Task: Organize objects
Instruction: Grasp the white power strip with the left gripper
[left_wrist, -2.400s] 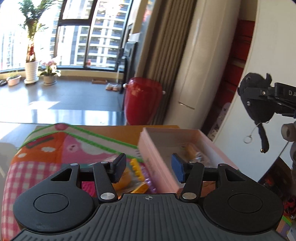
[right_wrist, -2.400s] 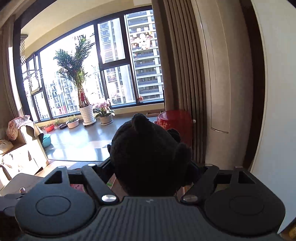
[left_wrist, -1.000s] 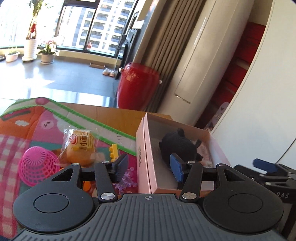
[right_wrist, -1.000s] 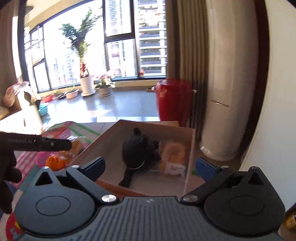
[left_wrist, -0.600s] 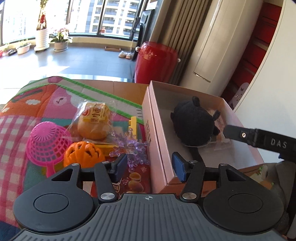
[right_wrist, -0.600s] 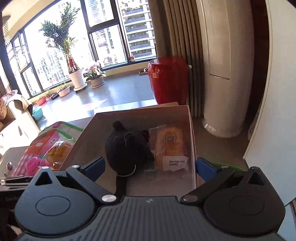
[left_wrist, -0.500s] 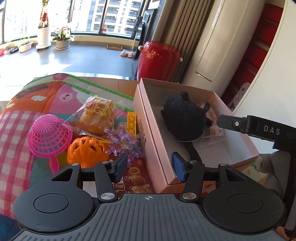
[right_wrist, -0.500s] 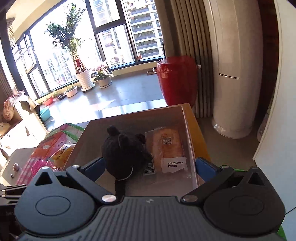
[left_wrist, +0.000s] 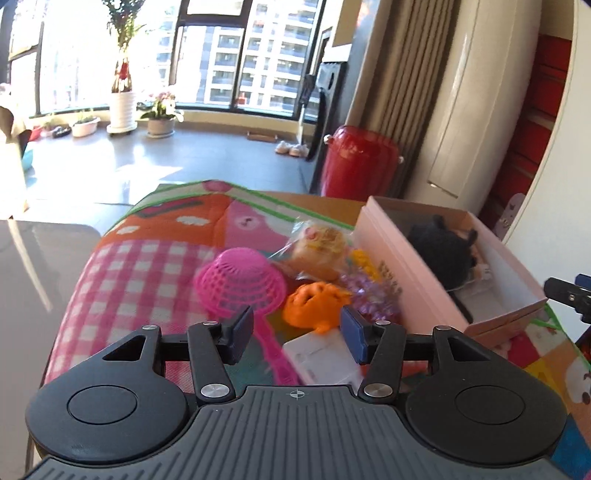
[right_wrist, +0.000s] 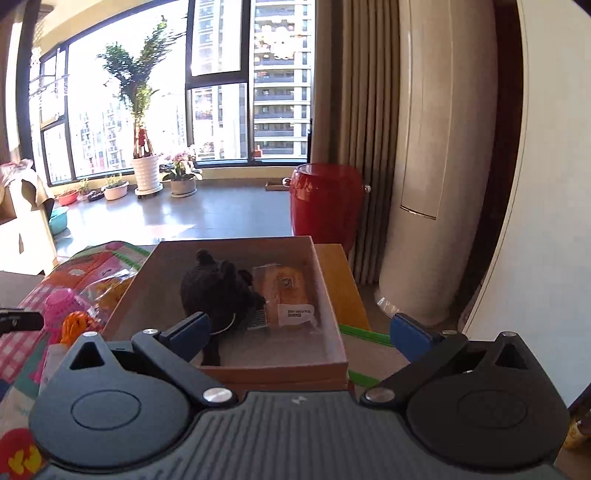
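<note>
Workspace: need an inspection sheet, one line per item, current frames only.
Surface: table under a patterned mat, pink checks and cartoon prints.
Job's things: pink box open, holding black plush toy and wrapped pastry.
Clutter: on the mat beside the box, pink mesh scoop, bagged bun, orange toy, purple beads, white carton.
Grippers: left gripper open, empty, over the carton; right gripper open wide, empty, near the box.
Cables: nothing seen.
Surroundings: red vase, curtain, potted plants by the window.
</note>
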